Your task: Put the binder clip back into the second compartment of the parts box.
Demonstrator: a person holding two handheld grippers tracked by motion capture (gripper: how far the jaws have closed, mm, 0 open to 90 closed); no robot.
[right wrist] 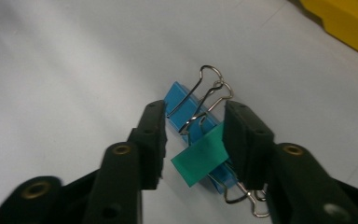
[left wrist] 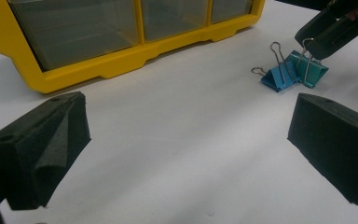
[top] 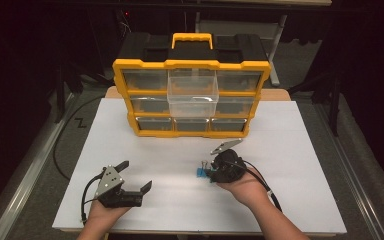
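On white table (top: 290, 150), 2 binder clips, blue (right wrist: 179, 100) and teal (right wrist: 200, 158) (wire handles), between right tool (right wrist: 193, 135) jaws, left tool (left wrist: 186, 140) spread.

Far centre: drawer cabinet (top: 190, 97) standing on the table (top: 290, 150), one middle drawer (top: 192, 90) pulled out | Near right of centre: two binder clips (top: 201, 172) touching, on the table before the cabinet | Right gripper (top: 207, 173) around the clips | Near left: left gripper (top: 136, 176), well apart from them

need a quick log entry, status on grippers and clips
Left gripper open, idle. Right gripper straddling green clip and blue clip, grip unconfirmed. Nothing in the way.
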